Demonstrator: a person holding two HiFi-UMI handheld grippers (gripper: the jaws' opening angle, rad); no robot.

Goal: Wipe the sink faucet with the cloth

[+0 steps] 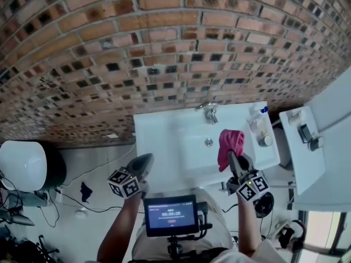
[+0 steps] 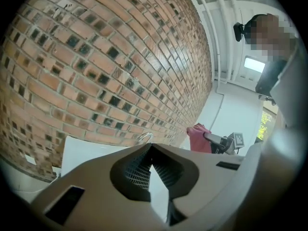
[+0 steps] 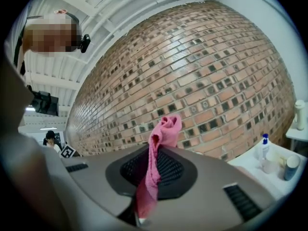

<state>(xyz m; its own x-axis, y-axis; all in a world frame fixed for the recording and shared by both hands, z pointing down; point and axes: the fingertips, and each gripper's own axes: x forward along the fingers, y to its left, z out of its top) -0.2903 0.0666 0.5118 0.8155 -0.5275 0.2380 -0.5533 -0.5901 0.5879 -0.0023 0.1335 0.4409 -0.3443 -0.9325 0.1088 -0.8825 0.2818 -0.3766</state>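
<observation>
The left gripper (image 1: 145, 160) hovers at the front-left edge of the white sink (image 1: 159, 130), jaws closed with nothing between them. The faucet (image 1: 210, 112) stands on the back rim, behind the basin's drain (image 1: 209, 142). The right gripper (image 1: 233, 158) has its jaws clamped on a pink cloth (image 1: 230, 144) above the basin's right side. The cloth's length points toward the brick wall (image 1: 164, 48). Bottles (image 1: 262, 126) stand on the sink's right ledge.

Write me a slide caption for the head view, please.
Right gripper holds the pink cloth over the sink, short of the faucet.
</observation>
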